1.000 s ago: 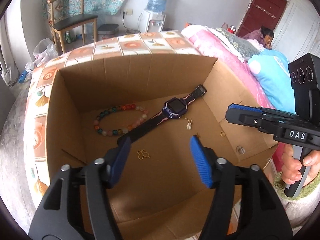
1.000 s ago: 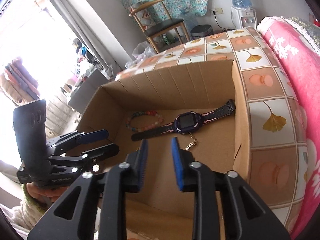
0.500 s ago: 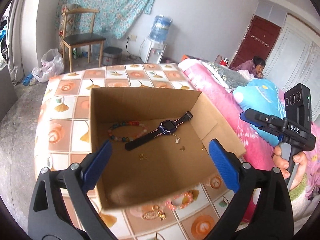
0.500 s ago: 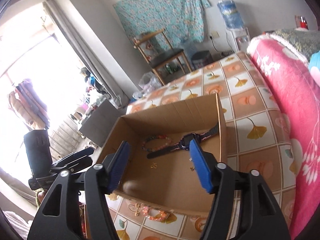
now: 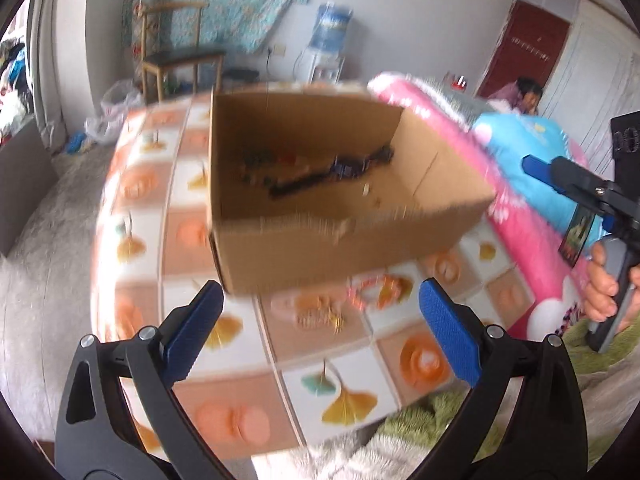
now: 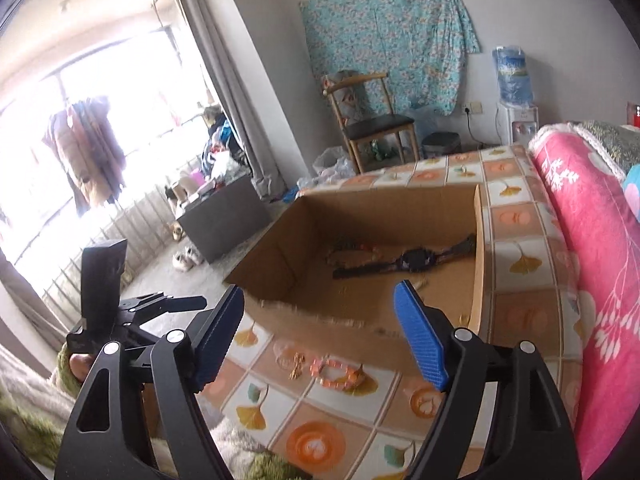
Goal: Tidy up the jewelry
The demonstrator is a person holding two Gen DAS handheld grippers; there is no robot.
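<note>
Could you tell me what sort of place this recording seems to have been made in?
Most likely a lived-in bedroom at home. A bed with a tile-patterned sheet and a pink quilt fills the foreground, a water dispenser and a wooden chair stand by the wall, and clothes hang at the bright window.

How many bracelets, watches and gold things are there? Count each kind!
Bead bracelets: 2 (colourful bracelet in the box, pink bracelet in front of it)
Watches: 1 (watch in the box)
Gold pieces: 1 (gold piece beside the pink bracelet)
Total: 4. Tiny gold bits in the box are too blurred to count.
</note>
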